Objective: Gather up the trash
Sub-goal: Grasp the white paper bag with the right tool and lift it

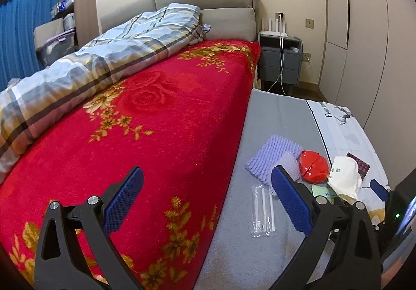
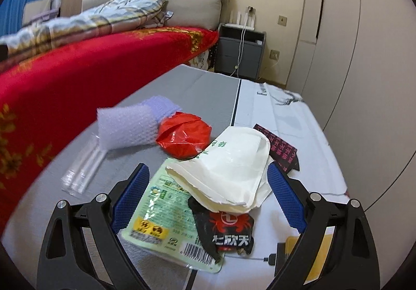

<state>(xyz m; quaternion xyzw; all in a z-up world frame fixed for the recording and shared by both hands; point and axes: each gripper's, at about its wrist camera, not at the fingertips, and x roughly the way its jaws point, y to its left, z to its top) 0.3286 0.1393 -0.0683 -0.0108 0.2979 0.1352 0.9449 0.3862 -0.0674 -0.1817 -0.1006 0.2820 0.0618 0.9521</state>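
Several pieces of trash lie together on the grey mat (image 2: 197, 84) beside the bed (image 1: 156, 118): a white paper bag (image 2: 234, 160) on top of a green wrapper (image 2: 161, 212) and a black wrapper (image 2: 228, 232), a red crumpled bag (image 2: 184, 134), a purple foam net (image 2: 127, 126) and a clear plastic sleeve (image 2: 83, 170). What the paper bag contains I cannot tell. The right gripper (image 2: 208, 201) is spread wide around the paper bag, grasping nothing. The left gripper (image 1: 208, 201) is released too, above the mat's edge.
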